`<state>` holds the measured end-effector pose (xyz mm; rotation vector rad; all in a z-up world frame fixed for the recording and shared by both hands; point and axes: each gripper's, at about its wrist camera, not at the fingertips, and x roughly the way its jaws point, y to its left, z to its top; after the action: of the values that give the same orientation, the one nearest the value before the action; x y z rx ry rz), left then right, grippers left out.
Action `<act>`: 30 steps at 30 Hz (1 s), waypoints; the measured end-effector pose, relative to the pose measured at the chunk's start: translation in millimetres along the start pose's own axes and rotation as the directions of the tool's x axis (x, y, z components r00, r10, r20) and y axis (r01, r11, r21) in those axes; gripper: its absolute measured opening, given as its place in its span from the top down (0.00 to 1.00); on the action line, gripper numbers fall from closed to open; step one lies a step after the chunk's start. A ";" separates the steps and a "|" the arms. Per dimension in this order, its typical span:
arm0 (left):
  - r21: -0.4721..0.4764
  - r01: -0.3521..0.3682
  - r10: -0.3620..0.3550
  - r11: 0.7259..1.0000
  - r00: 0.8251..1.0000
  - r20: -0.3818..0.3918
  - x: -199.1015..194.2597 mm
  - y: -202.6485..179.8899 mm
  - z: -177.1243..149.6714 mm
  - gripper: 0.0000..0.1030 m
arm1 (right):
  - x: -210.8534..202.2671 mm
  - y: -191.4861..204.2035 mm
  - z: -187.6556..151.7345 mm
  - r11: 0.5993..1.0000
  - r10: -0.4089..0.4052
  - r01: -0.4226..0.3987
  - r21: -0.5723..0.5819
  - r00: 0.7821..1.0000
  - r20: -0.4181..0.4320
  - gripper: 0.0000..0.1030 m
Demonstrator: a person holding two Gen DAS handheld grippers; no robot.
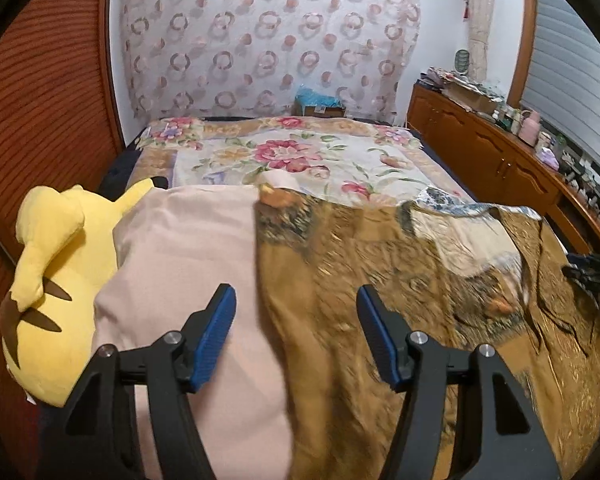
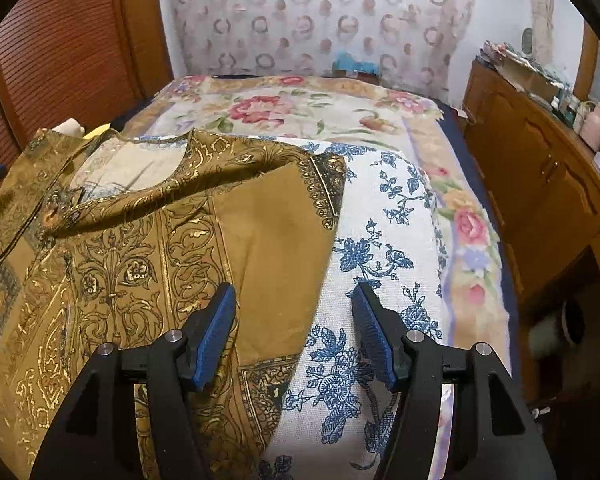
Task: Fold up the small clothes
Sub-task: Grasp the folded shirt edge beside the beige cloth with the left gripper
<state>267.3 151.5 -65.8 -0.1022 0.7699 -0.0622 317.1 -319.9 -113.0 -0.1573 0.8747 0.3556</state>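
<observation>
Both of my tongs empty over the garment, fold partly done.

My left gripper (image 1: 296,336) and right gripper (image 2: 294,334) hover with jaws spread, nothing between the pads. The mustard-brown top with gold scroll print (image 2: 140,248) lies on the bed, half on a blue-floral white cloth (image 2: 380,240), half near a plain pink fabric (image 1: 188,248); right sleeve already turned in. Risk: pinching the cloth underneath too, or dragging the folded sleeve loose. Left view blurred, easy to misjudge the edge.

A yellow plush toy (image 1: 56,264) lies beside a pink pillow (image 1: 188,264) — wooden cabinets (image 1: 480,148) stand far off.
</observation>
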 end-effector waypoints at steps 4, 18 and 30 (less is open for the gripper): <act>-0.013 0.003 -0.003 1.000 1.000 -0.017 17.2 8.6 10.2 0.49 | 0.2 -0.5 -0.2 1.000 0.000 0.000 0.000 1.000 0.000 0.39; 0.024 0.019 -0.018 1.000 0.999 -0.037 36.0 2.6 27.0 0.61 | 0.1 -0.9 0.1 1.000 -0.001 0.001 0.000 1.000 0.000 0.39; 0.052 0.024 -0.021 0.998 0.998 -0.055 39.7 -6.4 29.1 0.74 | 0.1 -1.1 0.1 1.000 -0.002 0.002 -0.001 1.000 0.001 0.39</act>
<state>315.9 143.5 -71.8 -0.0592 0.8215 -0.1066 317.6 -320.9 -113.0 -0.1589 0.8735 0.3539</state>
